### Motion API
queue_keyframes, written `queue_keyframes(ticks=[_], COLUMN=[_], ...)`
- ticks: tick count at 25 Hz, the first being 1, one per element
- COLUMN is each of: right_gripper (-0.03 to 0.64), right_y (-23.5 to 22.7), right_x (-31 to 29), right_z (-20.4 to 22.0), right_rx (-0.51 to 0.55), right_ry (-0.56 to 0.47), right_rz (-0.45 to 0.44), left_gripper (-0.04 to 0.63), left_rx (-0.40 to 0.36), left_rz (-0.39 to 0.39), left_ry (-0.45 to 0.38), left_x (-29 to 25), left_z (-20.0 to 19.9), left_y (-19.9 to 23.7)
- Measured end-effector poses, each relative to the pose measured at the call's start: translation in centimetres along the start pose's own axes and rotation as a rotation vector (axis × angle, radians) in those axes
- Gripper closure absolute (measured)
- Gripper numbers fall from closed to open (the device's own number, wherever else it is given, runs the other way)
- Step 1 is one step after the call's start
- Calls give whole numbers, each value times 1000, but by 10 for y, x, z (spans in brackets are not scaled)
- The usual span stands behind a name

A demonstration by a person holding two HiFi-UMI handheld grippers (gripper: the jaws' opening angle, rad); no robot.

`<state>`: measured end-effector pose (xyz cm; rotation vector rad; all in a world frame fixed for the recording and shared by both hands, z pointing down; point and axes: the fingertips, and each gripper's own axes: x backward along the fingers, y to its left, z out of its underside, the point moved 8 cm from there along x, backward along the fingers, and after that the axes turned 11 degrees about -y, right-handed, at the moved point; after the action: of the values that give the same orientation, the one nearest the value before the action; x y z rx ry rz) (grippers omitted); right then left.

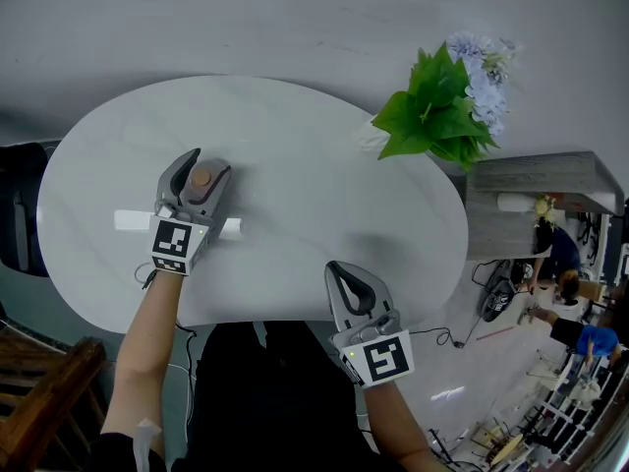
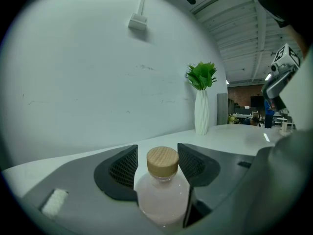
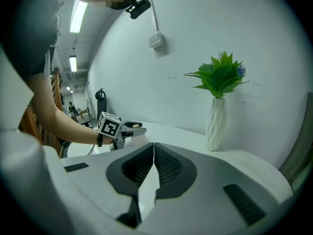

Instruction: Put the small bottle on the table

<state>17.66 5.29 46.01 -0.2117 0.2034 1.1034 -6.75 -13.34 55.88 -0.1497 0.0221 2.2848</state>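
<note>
The small bottle [image 1: 200, 177], with pale pink contents and a round wooden cap, stands upright on the white oval table [image 1: 295, 155] at its left side. My left gripper [image 1: 208, 163] is open around it, one jaw on each side. In the left gripper view the bottle [image 2: 162, 190] fills the space between the black ribbed pads [image 2: 122, 168], with small gaps showing beside the cap. My right gripper [image 1: 341, 268] is shut and empty above the table's near edge; its jaws meet at the tips [image 3: 154, 146]. The left gripper [image 3: 131, 127] also shows far off in the right gripper view.
A white ribbed vase of green leaves and pale flowers [image 1: 442, 106] stands at the table's far right edge. A white strip [image 1: 133, 220] lies on the table under the left gripper. A dark chair [image 1: 15, 205] is at left, wooden furniture [image 1: 39, 401] at lower left, a grey shelf [image 1: 536, 177] at right.
</note>
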Motion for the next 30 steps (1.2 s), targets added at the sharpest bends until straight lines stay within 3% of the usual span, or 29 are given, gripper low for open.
queue_keyframes(ticks=[13,23,30], right_gripper=[611,611,611], right_y=[3,13,21], right_x=[0,3,6], right_z=[-3,-20,-30], right_rx=[2,25,47], right_ry=[-21,-80,-109], right_rz=[-9,-36,-54], left_gripper=[351,351,418], left_rx=[-17,-1,-39], left_rz=[17,-26,-59], left_ry=[18,13,71], left_x=[3,24,48], left_z=[-6,-31,-43], left_y=[-4,-4,-1])
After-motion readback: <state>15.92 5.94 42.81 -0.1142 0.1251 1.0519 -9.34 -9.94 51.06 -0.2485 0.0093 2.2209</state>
